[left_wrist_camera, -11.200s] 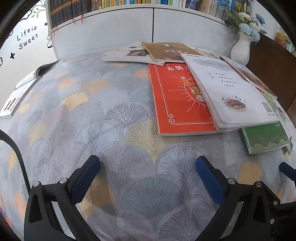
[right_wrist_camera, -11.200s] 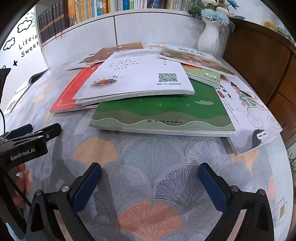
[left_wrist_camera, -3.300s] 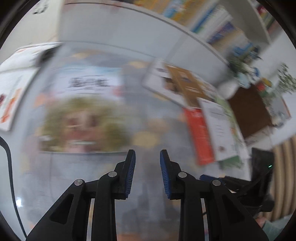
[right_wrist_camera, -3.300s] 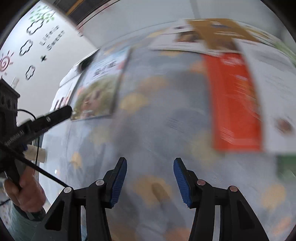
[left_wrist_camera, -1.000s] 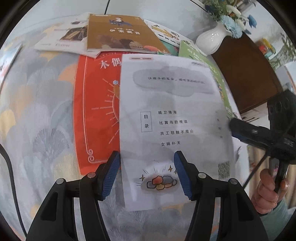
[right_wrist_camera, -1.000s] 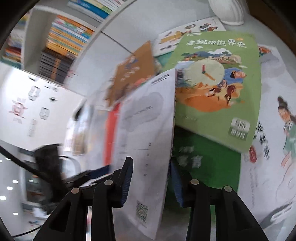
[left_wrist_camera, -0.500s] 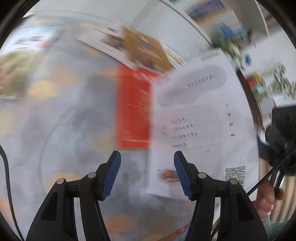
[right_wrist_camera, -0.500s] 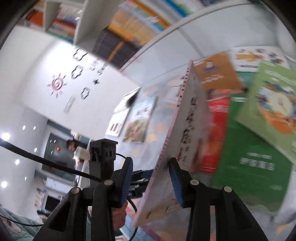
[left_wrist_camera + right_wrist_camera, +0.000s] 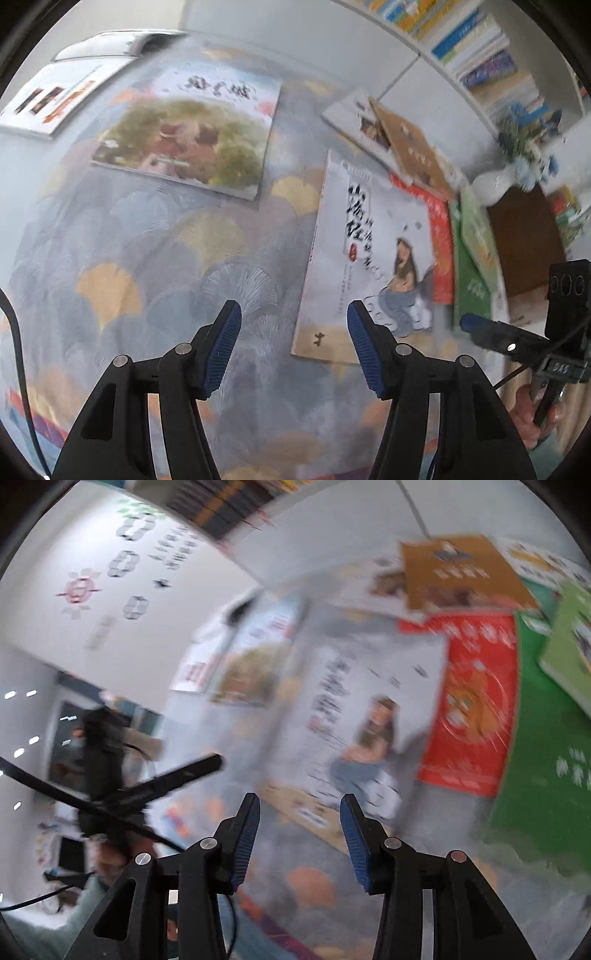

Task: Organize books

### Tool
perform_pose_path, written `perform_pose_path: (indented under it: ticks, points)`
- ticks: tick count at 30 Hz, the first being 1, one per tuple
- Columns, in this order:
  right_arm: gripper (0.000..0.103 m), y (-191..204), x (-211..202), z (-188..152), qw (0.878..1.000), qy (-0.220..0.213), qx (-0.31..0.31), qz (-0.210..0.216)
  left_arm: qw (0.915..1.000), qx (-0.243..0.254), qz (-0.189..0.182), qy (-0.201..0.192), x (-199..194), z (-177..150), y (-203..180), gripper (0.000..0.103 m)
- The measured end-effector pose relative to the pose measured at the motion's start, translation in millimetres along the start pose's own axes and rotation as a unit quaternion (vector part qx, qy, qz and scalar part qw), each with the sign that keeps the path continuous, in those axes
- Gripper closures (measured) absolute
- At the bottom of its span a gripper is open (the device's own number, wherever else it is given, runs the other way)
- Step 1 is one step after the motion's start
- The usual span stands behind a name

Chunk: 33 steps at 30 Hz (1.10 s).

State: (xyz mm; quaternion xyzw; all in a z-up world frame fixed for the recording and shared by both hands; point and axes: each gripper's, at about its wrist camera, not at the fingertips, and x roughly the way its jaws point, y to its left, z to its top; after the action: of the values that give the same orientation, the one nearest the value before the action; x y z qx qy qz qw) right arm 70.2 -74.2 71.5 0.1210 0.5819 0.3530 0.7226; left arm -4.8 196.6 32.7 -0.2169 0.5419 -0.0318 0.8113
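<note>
Two grippers hang over the patterned tablecloth [image 9: 159, 236], both empty. Left gripper [image 9: 293, 343]: jaws apart. Far left lies a landscape-cover book [image 9: 192, 136]; the white ink-figure book [image 9: 373, 258] lies flat right of centre. Right gripper [image 9: 299, 834]: jaws just opening, clamping nothing. Red book [image 9: 476, 701] farther right.

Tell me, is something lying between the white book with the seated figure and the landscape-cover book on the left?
Nothing visible does. Between the white book and the landscape-cover book, the left wrist view shows only bare patterned tablecloth. The two books lie apart, not touching. The other books are piled on the white book's far side.
</note>
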Motion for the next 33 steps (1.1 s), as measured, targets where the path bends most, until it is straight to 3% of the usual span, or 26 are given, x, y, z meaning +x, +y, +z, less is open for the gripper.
perform_pose_path:
  ticks: [4, 9, 13, 17, 20, 23, 25, 29, 31, 33]
  points:
    - [0.06, -20, 24, -13, 0.996, 0.018, 0.051, -0.065, 0.999, 0.032, 0.002, 0.031, 22, 5, -5, 0.046]
    - [0.067, -29, 29, -24, 0.99, -0.004, 0.062, -0.128, 0.9961, 0.063, -0.006, 0.062, 43, 3, -14, 0.054]
    - [0.067, -35, 34, -25, 0.983, -0.015, 0.079, -0.164, 0.9936, 0.035, -0.079, 0.074, 43, 3, -5, 0.056]
    - [0.067, -38, 37, -26, 0.983, -0.025, 0.1, -0.155, 0.9891, 0.025, -0.118, 0.085, 45, -3, -2, 0.056]
    - [0.065, -34, 38, -28, 0.983, -0.029, 0.105, -0.147, 0.9822, -0.011, -0.162, 0.094, 48, -1, 5, 0.056]
    - [0.064, -34, 38, -28, 0.981, -0.038, 0.119, -0.148, 0.9619, -0.061, -0.245, 0.105, 48, 0, 15, 0.056]
    - [0.064, -35, 39, -29, 0.981, -0.042, 0.131, -0.139, 0.9535, -0.071, -0.273, 0.105, 45, 0, 15, 0.056]
    - [0.064, -38, 38, -37, 0.981, -0.043, 0.167, -0.087, 0.9662, -0.034, -0.231, 0.108, 48, 2, 0, 0.059]
    - [0.064, -35, 41, -43, 0.981, -0.041, 0.178, -0.066, 0.9733, -0.007, -0.203, 0.107, 48, 3, -5, 0.088]
    - [0.064, -30, 43, -48, 0.98, -0.045, 0.18, -0.069, 0.9753, 0.009, -0.194, 0.106, 48, 3, -8, 0.094]
